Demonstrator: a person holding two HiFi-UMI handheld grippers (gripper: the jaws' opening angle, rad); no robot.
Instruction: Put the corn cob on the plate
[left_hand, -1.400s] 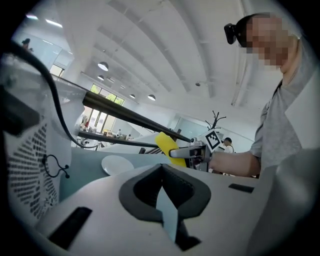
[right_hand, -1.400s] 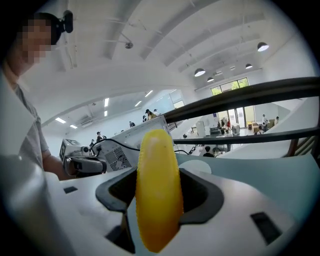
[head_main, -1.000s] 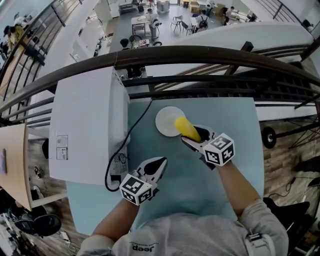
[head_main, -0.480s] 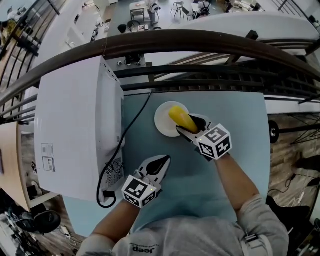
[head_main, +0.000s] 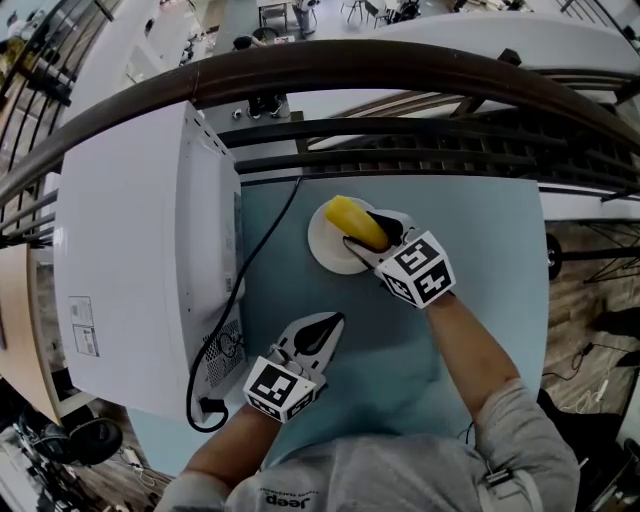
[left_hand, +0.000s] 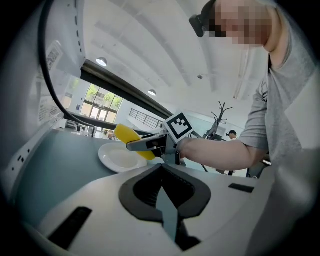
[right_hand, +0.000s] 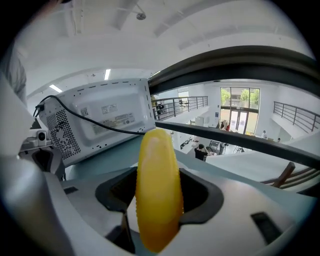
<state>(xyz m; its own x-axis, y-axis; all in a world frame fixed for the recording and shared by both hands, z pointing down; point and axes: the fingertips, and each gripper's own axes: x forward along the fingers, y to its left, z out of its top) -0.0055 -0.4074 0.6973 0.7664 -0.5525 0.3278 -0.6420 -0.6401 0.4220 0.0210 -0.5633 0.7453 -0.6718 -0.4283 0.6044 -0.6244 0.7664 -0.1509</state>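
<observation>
A: In the head view, where do we find the corn cob (head_main: 352, 221)?

B: We see it just above the centre of the frame, over the white plate (head_main: 319, 243) on the teal table (head_main: 480, 240). Its long axis runs diagonally: the free end points to the upper left, and the other end sits in the right gripper (head_main: 368, 229), whose jaws are spread wide and clamped on it. The left gripper (head_main: 323, 328) is lower down, well apart from the plate. The microwave (head_main: 130, 250) fills the left side.

A: And in the left gripper view?

B: The left gripper (left_hand: 161, 168) has its jaws drawn together with nothing between them. Beyond them, left of centre, the cob (left_hand: 127, 136) tilts with its free end up and to the left, above the plate (left_hand: 116, 159). We cannot tell whether it touches the plate. The right gripper (left_hand: 145, 145) grips it from the right.

A: The right gripper view?

B: There the cob (right_hand: 156, 185) stands at bottom centre, lengthwise between the pads of the right gripper (right_hand: 157, 192), its rounded tip pointing away from us and up the frame. The microwave (right_hand: 100, 120) sits in the upper left.
</observation>
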